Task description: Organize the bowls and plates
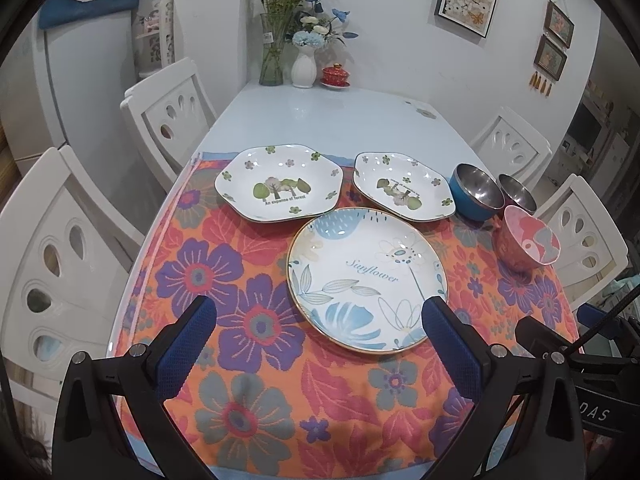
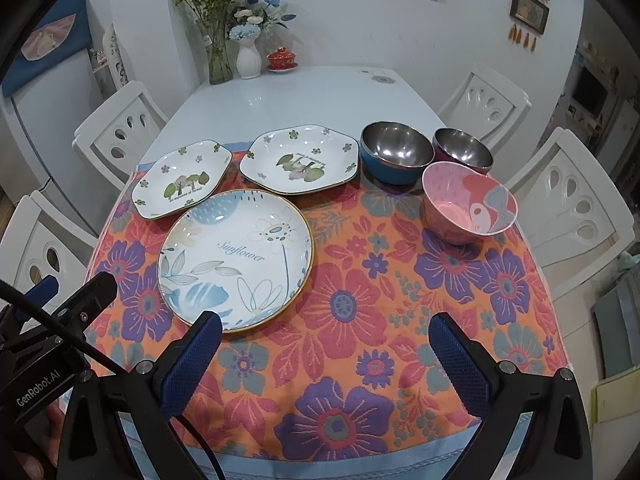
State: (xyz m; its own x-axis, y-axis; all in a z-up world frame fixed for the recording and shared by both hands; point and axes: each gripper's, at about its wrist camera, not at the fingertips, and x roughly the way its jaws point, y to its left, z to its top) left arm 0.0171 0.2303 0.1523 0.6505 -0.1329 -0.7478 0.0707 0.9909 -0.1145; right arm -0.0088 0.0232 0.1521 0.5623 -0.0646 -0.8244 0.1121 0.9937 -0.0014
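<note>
A round Sunflower plate [image 1: 366,278] [image 2: 236,258] lies on the floral cloth. Behind it sit two hexagonal tree-pattern plates, one on the left [image 1: 278,186] [image 2: 182,178] and one on the right [image 1: 404,186] [image 2: 300,164]. Right of them stand a blue steel bowl [image 1: 476,192] [image 2: 396,152], a purple steel bowl [image 1: 516,192] [image 2: 462,150] and a pink bowl [image 1: 528,242] [image 2: 468,202]. My left gripper [image 1: 320,314] hovers open just in front of the round plate. My right gripper [image 2: 326,330] is open over bare cloth, right of that plate. Both hold nothing.
The floral cloth [image 1: 248,320] [image 2: 360,320] covers the near half of a pale blue table [image 1: 320,120]. Vases [image 1: 302,66] and a red lidded cup [image 1: 335,76] stand at the far end. White chairs [image 1: 172,112] [image 2: 576,192] flank both sides.
</note>
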